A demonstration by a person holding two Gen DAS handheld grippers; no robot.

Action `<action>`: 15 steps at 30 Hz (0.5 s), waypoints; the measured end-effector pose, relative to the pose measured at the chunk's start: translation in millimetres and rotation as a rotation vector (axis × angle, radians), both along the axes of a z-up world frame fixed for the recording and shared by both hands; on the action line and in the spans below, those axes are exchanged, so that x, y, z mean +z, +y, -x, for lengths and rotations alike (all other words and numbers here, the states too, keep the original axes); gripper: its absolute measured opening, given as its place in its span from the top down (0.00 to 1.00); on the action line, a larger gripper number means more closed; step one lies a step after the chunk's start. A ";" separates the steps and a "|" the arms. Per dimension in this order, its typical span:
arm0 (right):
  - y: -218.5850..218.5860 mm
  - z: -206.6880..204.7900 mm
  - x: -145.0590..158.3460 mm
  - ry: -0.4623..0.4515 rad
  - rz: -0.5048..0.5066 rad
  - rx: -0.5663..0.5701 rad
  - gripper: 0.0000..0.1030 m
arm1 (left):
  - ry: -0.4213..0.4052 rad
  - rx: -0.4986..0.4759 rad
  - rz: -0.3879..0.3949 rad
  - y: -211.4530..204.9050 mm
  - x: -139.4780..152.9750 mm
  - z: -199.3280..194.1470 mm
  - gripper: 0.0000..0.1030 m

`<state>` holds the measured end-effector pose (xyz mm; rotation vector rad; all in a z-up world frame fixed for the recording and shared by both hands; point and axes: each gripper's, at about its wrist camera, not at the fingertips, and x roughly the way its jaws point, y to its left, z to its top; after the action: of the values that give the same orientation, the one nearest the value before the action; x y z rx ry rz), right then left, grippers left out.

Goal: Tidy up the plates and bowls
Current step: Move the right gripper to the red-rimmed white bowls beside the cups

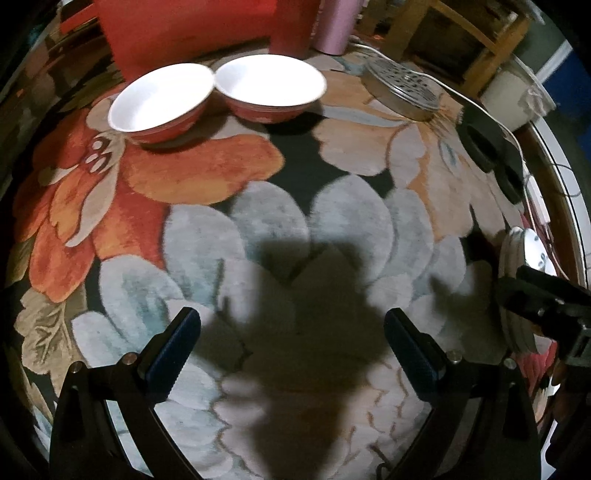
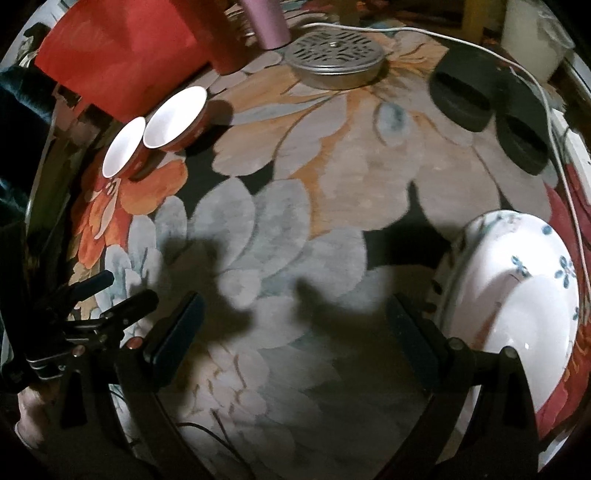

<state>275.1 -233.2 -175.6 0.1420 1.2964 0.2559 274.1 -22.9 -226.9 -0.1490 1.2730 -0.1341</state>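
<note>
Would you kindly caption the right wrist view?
Open right gripper above floral cloth, stacked white plates right, two red bowls far left.

Perforated metal lid (image 2: 333, 59) near pink tumbler (image 2: 266, 23) on floral cloth (image 2: 332, 177)

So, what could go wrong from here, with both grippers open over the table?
The two red bowls stand rim to rim, apparently touching, so gripping one may knock the other. The stack of white plates sits near the table's right edge and might slide off if pushed. The white cable behind could snag a gripper.
</note>
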 end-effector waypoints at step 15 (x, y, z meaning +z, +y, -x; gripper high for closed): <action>45.8 -18.0 -26.8 0.093 -0.021 0.064 0.04 | 0.027 0.108 -0.026 51.5 -12.7 -2.8 0.03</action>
<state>293.1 -187.5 -202.3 0.1315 1.3920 0.3205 276.9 28.6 -239.6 -0.1971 1.2902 -0.0232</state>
